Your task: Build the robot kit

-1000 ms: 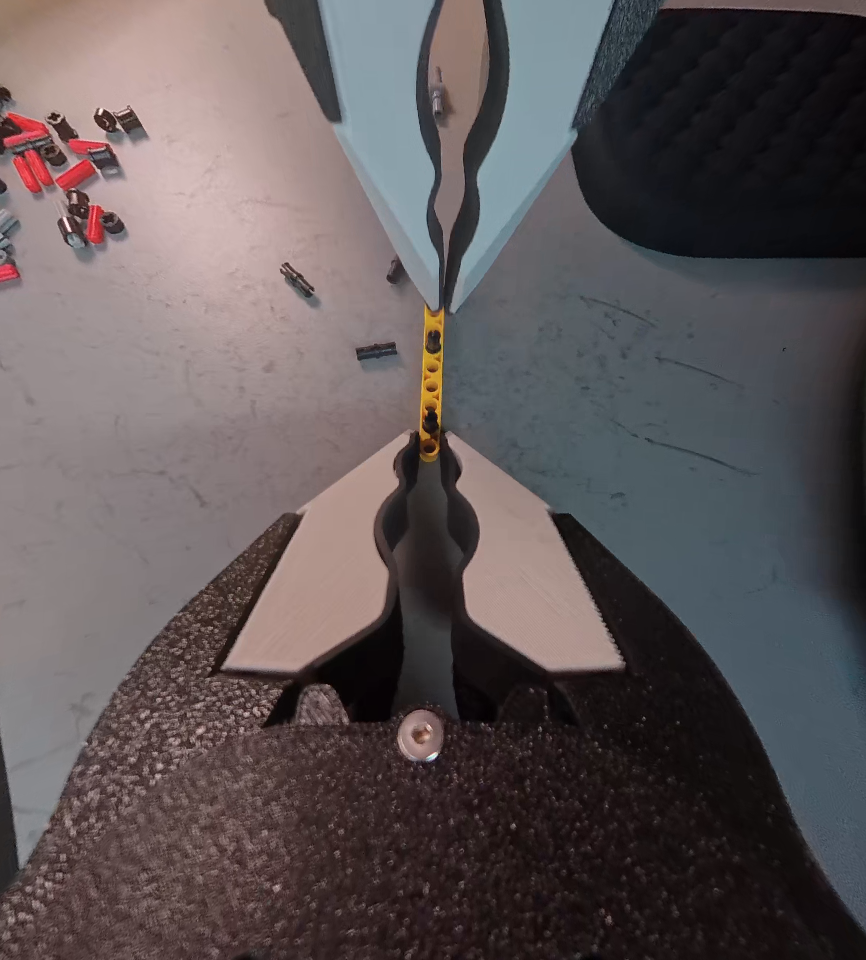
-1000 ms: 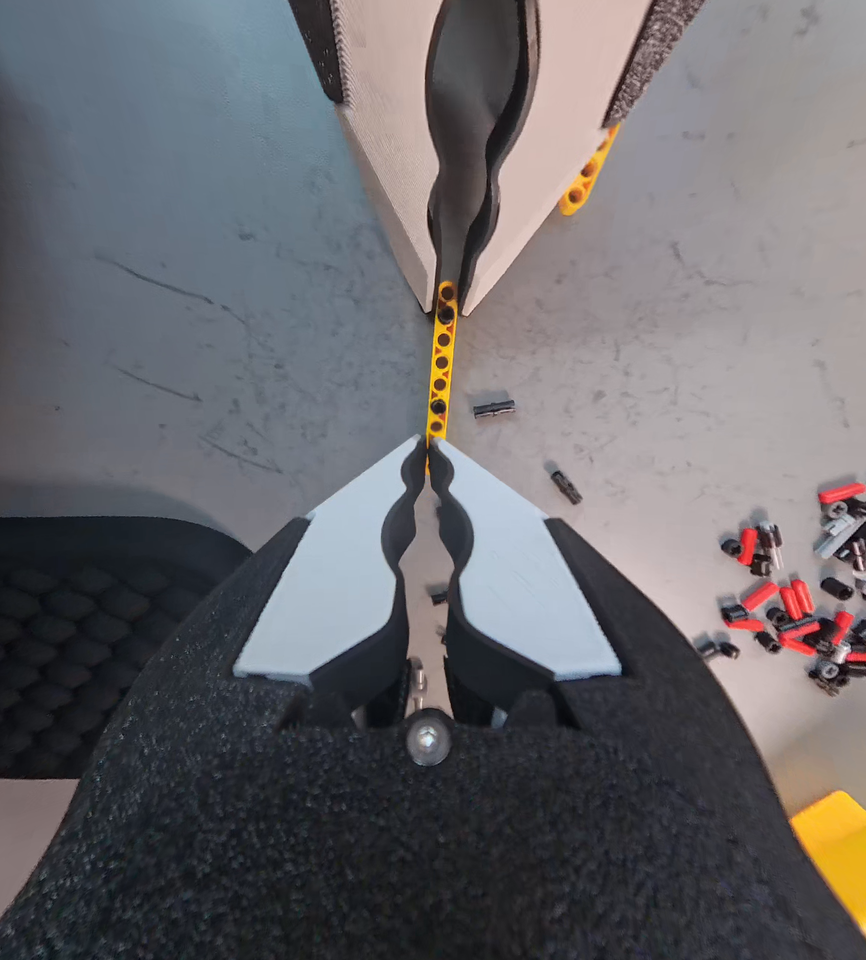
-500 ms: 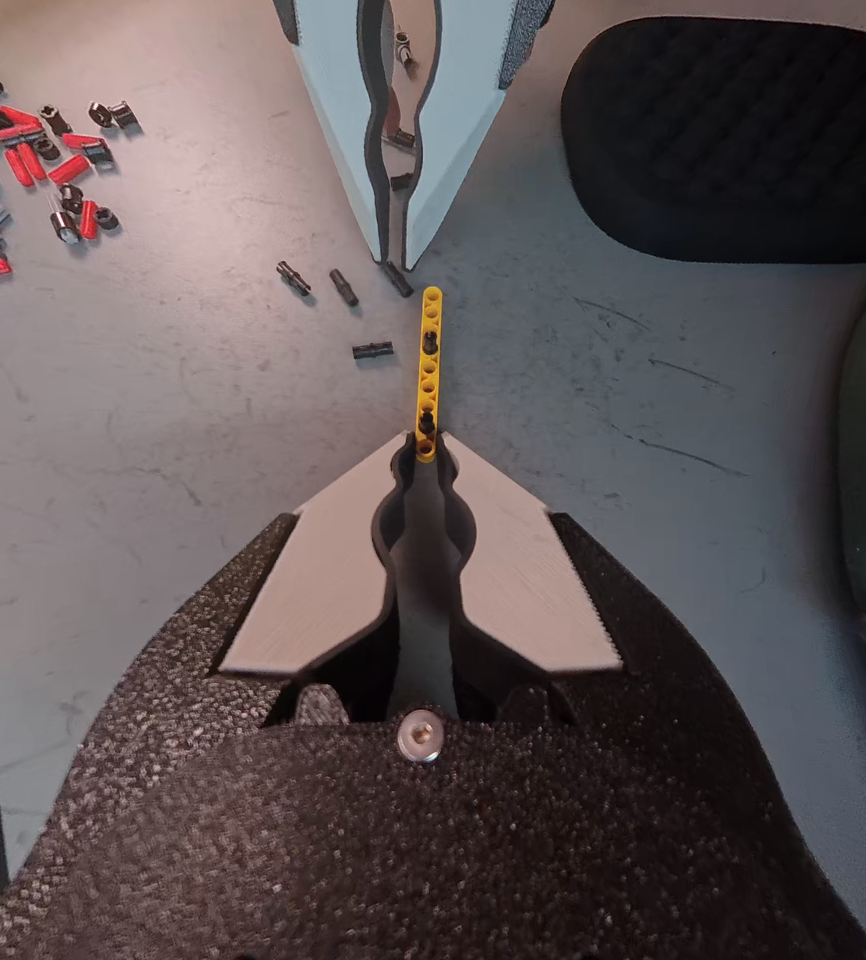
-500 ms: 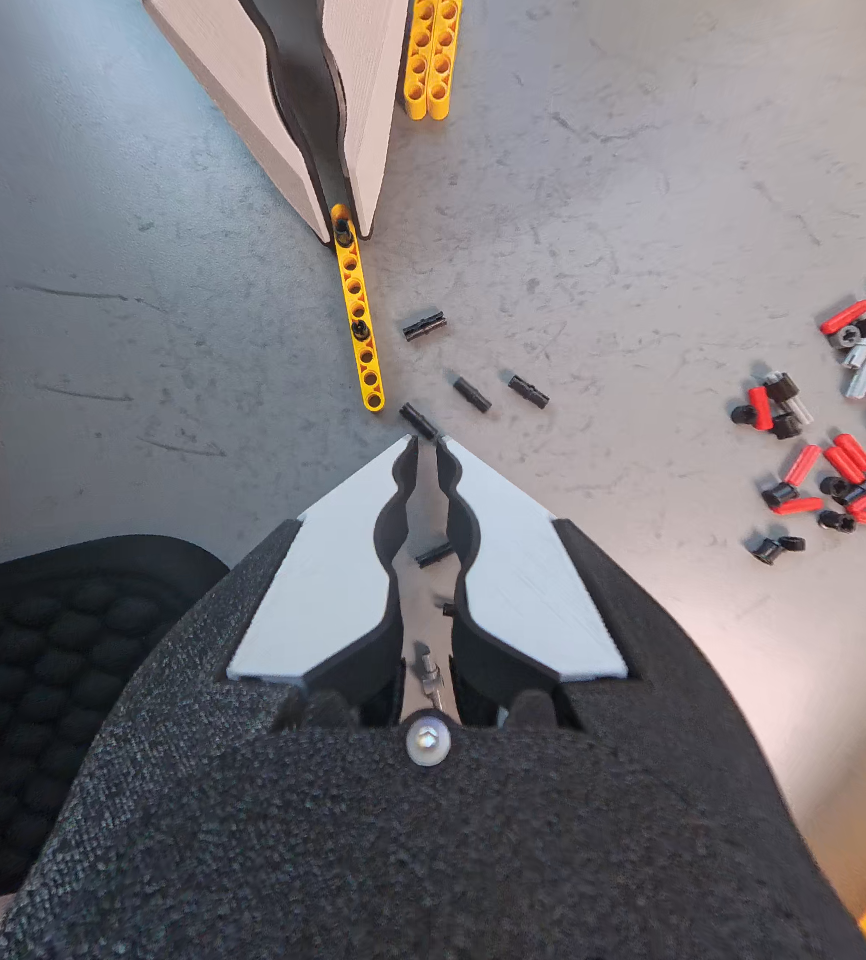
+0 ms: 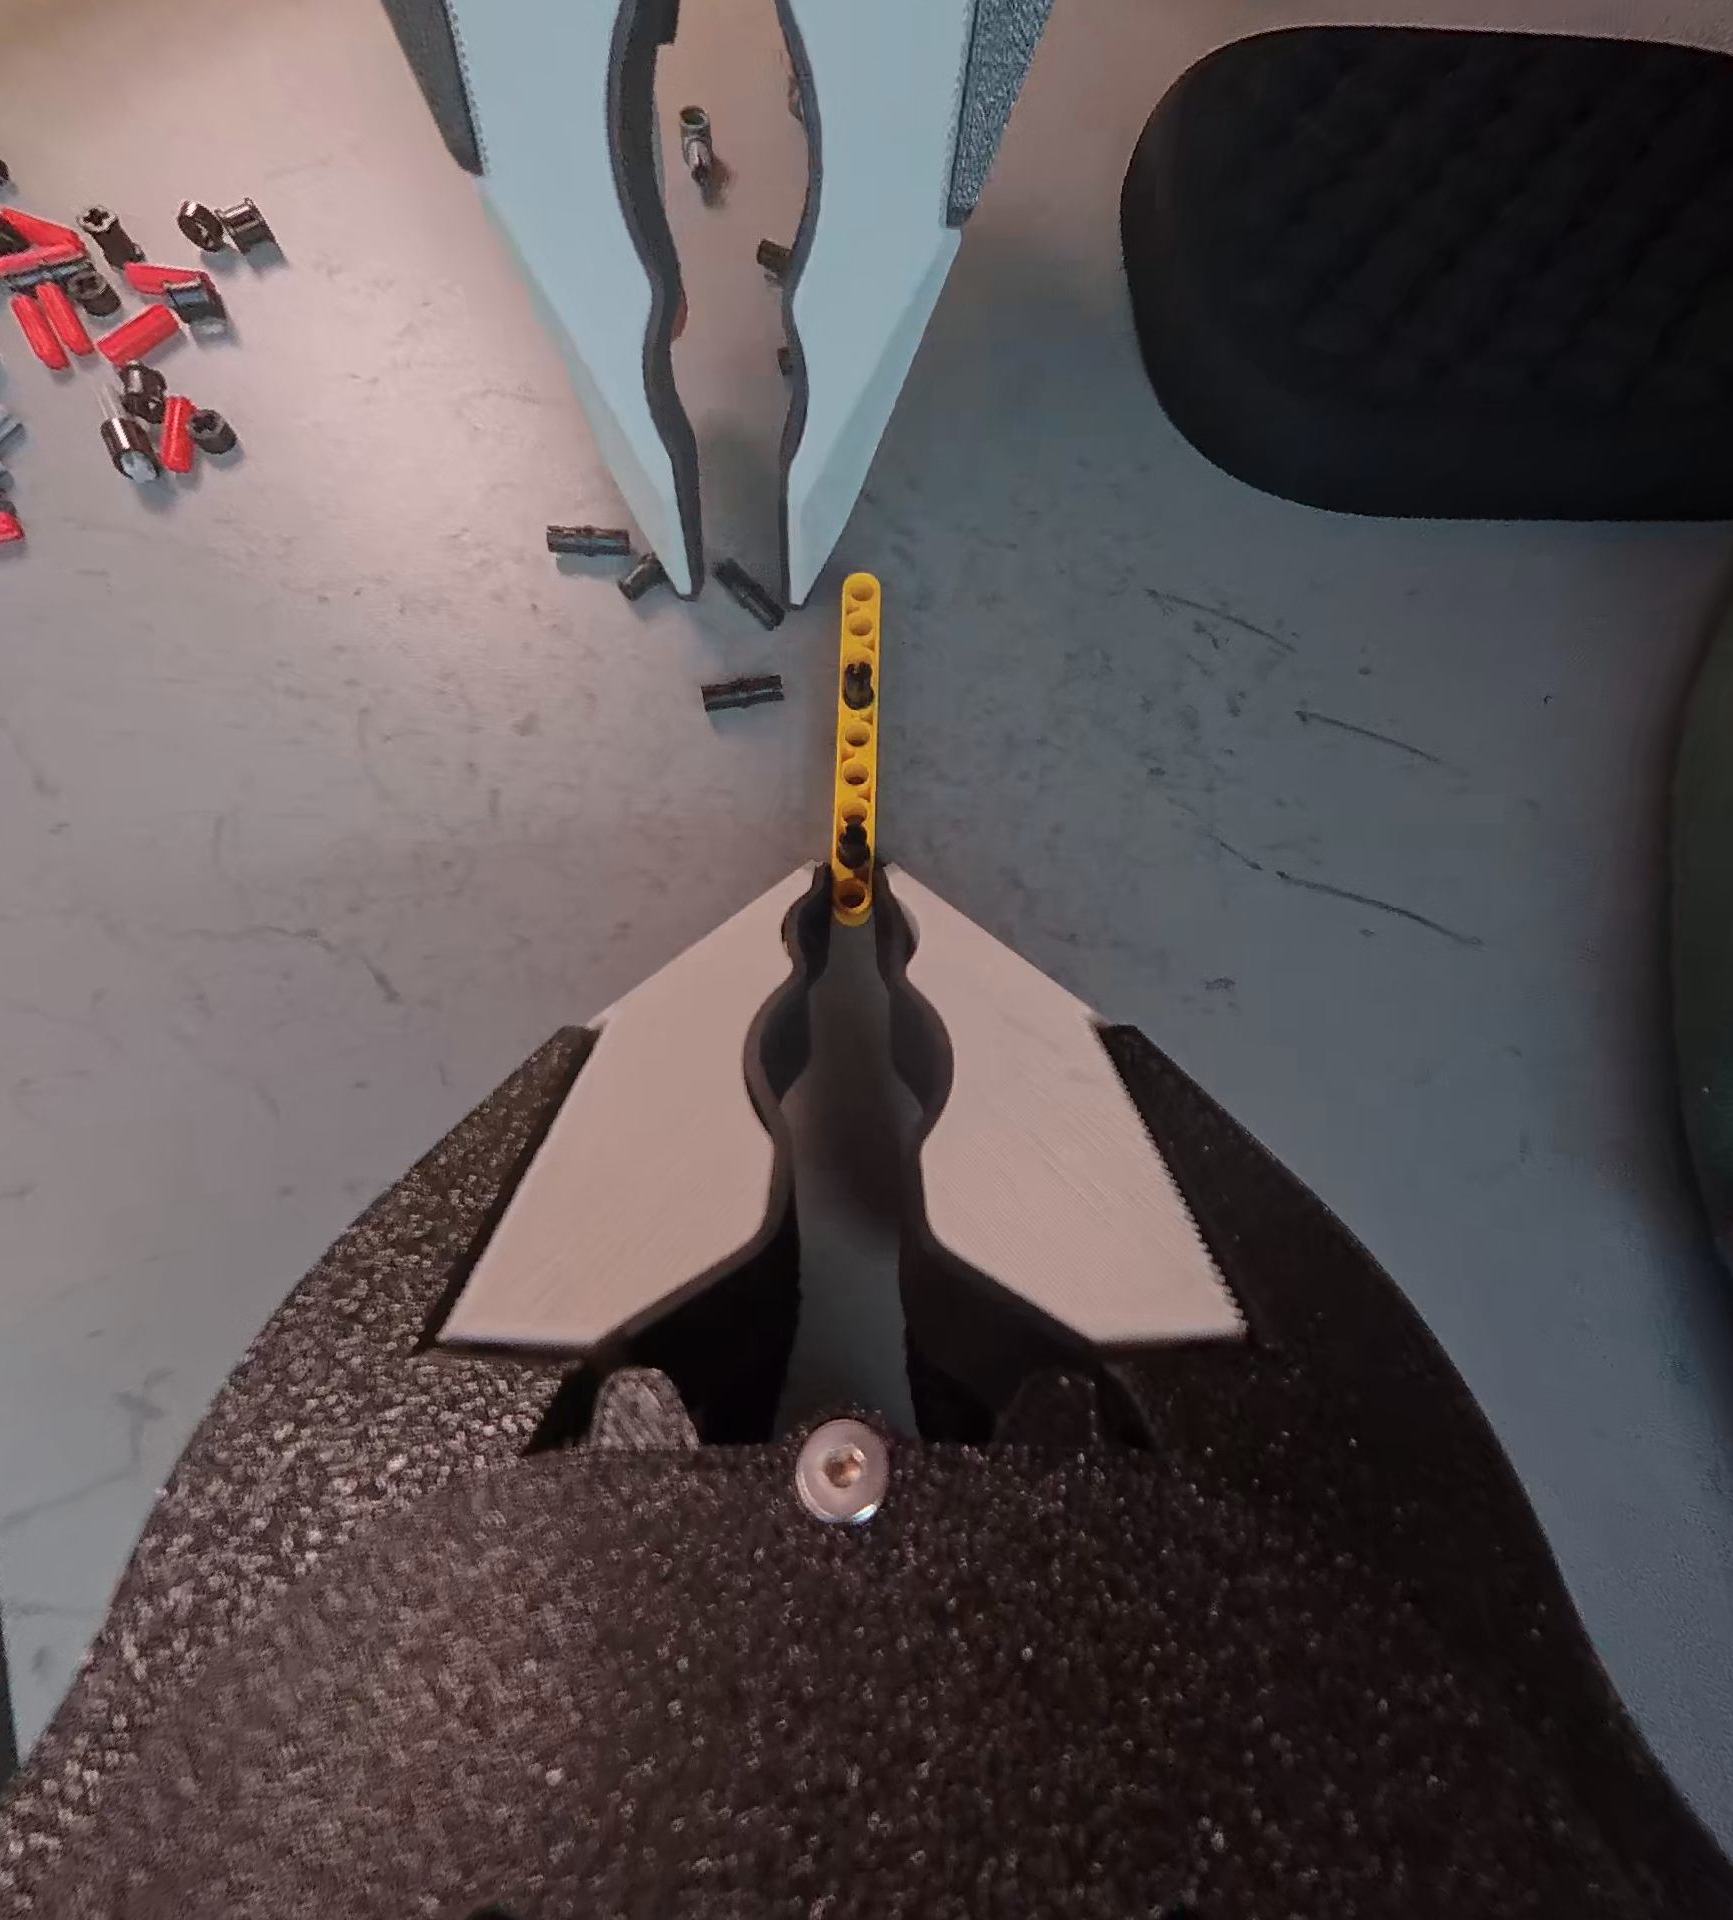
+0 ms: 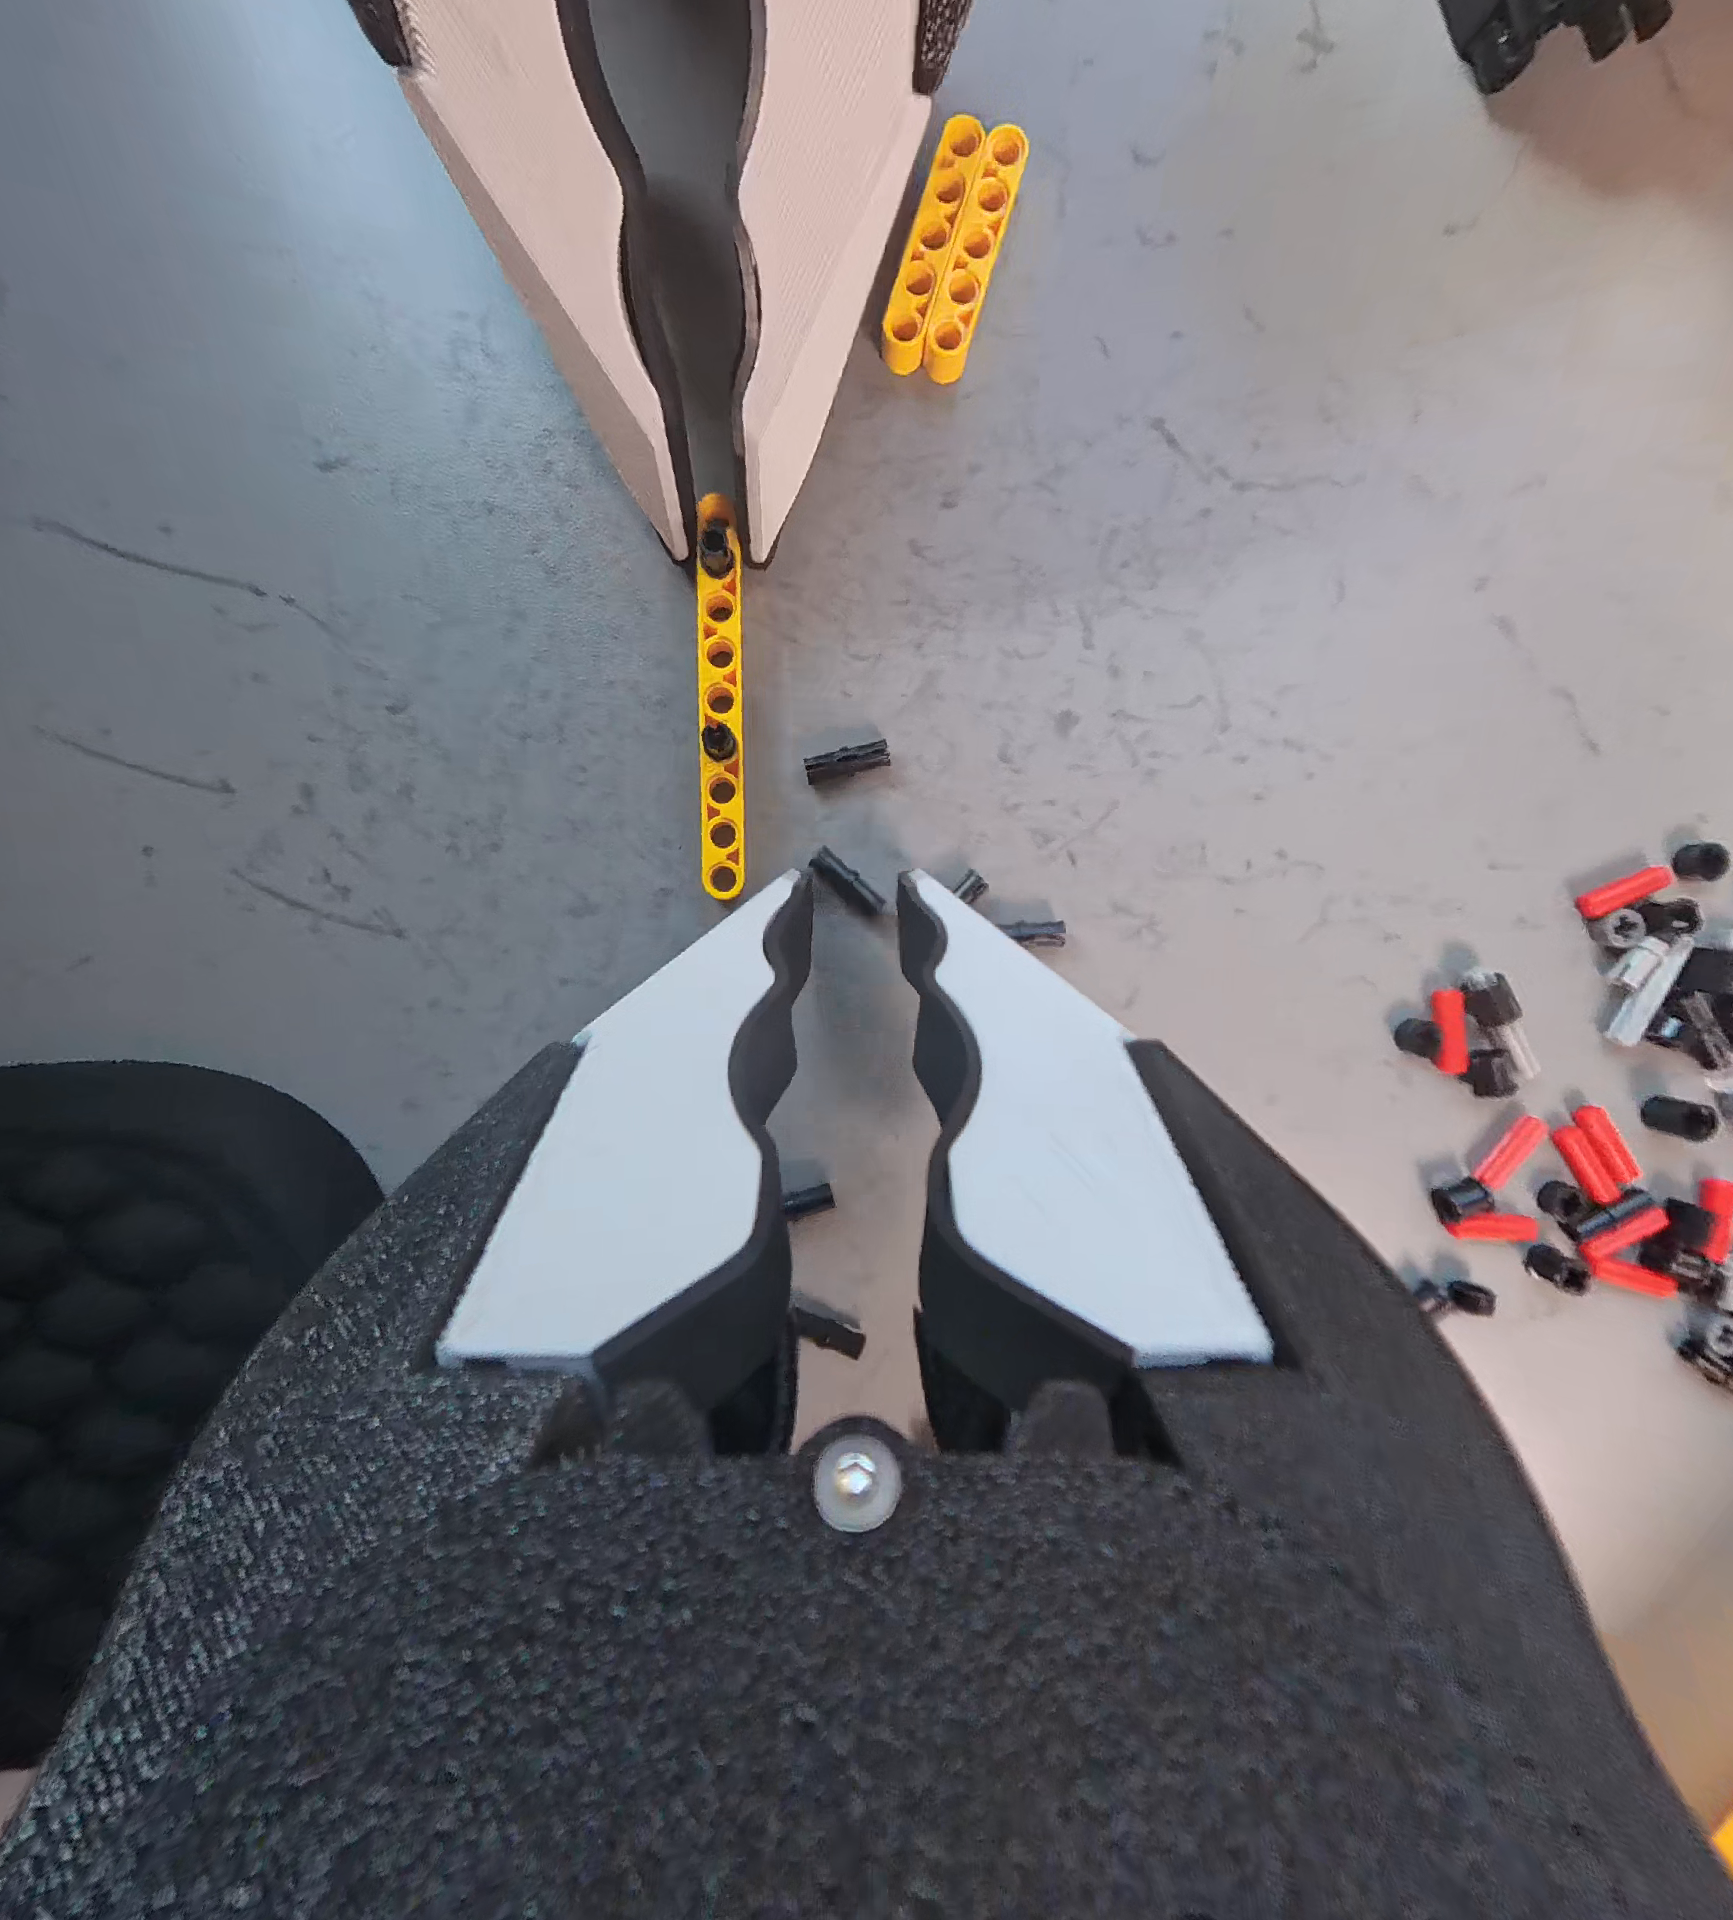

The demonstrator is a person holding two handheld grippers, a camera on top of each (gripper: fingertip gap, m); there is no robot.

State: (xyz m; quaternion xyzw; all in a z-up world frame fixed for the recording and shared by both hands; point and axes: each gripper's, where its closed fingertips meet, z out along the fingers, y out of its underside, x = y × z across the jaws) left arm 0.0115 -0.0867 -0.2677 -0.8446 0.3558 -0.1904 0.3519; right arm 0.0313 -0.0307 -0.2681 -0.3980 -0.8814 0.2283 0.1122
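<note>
Where the grey table (image 5: 1257,831) shows bare, its top is matt, mottled and marked w/ dark scratches; nothing of the room beyond it is seen. A black quilted pad (image 5: 1464,260) lies at 1 o'clock in the left wrist view, and the same pad sits at 8 o'clock in the right wrist view. A dull green rounded thing at the 3 o'clock edge of the left view is too cut off to identify.

The left gripper (image 5: 854,878) has its jaws closed on the near end of a long yellow holed beam (image 5: 860,727), which points to 12 o'clock and carries two black pins in its holes. The right gripper (image 6: 851,883) has its jaws apart, holding nothing; a loose black pin (image 6: 846,879) lies on the table just between its tips. The free end of the beam is just beside its left tip, at approx. 11 o'clock.

Other black pins lie near: one (image 6: 846,761) just right of the beam, more beside the right tip and under the gripper. A pair of short yellow beams (image 6: 955,244) lies side by side at 1 o'clock in the right view. A pile of red, black and grey connectors (image 6: 1672,1122) spreads at 3 o'clock there, and at 10 o'clock in the left view. A yellow corner shows at 5 o'clock, right view.
</note>
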